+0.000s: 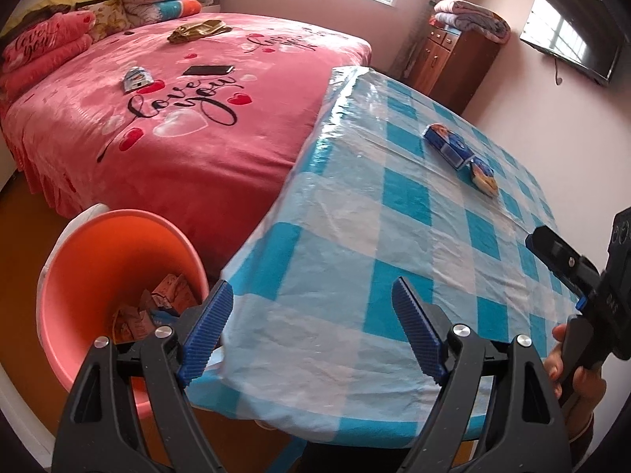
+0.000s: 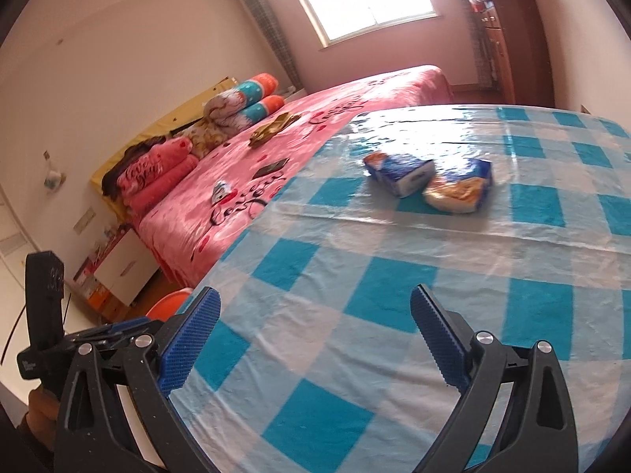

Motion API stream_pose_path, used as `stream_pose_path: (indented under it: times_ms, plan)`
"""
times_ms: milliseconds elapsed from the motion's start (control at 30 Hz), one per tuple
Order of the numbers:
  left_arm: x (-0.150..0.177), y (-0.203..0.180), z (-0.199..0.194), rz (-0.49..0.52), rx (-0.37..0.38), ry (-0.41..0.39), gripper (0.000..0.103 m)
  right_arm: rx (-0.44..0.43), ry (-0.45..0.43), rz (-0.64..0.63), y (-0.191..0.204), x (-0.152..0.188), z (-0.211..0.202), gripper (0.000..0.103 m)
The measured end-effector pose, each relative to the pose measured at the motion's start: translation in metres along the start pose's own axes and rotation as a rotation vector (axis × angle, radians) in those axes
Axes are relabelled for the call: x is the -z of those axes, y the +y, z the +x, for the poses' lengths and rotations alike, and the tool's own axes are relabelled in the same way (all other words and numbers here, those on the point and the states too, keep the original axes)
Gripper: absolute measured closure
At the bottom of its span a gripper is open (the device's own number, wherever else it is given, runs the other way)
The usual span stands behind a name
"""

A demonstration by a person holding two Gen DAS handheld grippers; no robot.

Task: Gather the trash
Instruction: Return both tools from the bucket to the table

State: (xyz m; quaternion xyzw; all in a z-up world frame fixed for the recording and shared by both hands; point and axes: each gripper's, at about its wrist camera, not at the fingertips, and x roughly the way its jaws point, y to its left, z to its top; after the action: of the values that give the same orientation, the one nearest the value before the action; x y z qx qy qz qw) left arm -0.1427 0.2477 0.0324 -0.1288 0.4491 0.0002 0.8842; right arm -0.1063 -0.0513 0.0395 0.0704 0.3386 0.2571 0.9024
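Observation:
Two blue snack wrappers lie side by side on the blue-checked tablecloth: a boxy one (image 1: 445,142) (image 2: 398,171) and a flatter one (image 1: 484,176) (image 2: 459,191). A pink bin (image 1: 98,260) with several wrappers inside stands on the floor left of the table; its rim shows in the right wrist view (image 2: 173,303). My left gripper (image 1: 311,327) is open and empty over the table's near left edge, next to the bin. My right gripper (image 2: 315,335) is open and empty above the near part of the table, short of the wrappers. It also shows in the left wrist view (image 1: 560,256).
A bed with a pink cover (image 1: 177,118) stands left of the table and carries a small wrapper (image 1: 137,78), a phone (image 1: 208,70) and a gold cloth (image 1: 197,30). A wooden cabinet (image 1: 449,59) and a wall TV (image 1: 572,35) are at the far side.

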Motion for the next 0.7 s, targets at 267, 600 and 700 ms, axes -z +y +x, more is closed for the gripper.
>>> stream_pose_path:
  times_ms: [267, 600, 700]
  plan:
    - [-0.003, -0.024, 0.009, 0.024, 0.034, 0.029, 0.020, 0.015, -0.029, 0.063, -0.032, -0.004, -0.012, 0.007]
    - [-0.005, -0.058, 0.022, 0.064, 0.058, 0.071, 0.019, 0.043, -0.063, 0.125, -0.063, -0.010, -0.026, 0.007]
    - [-0.007, -0.069, 0.024, 0.079, 0.066, 0.072, 0.019, 0.046, -0.071, 0.141, -0.070, -0.012, -0.030, 0.007]
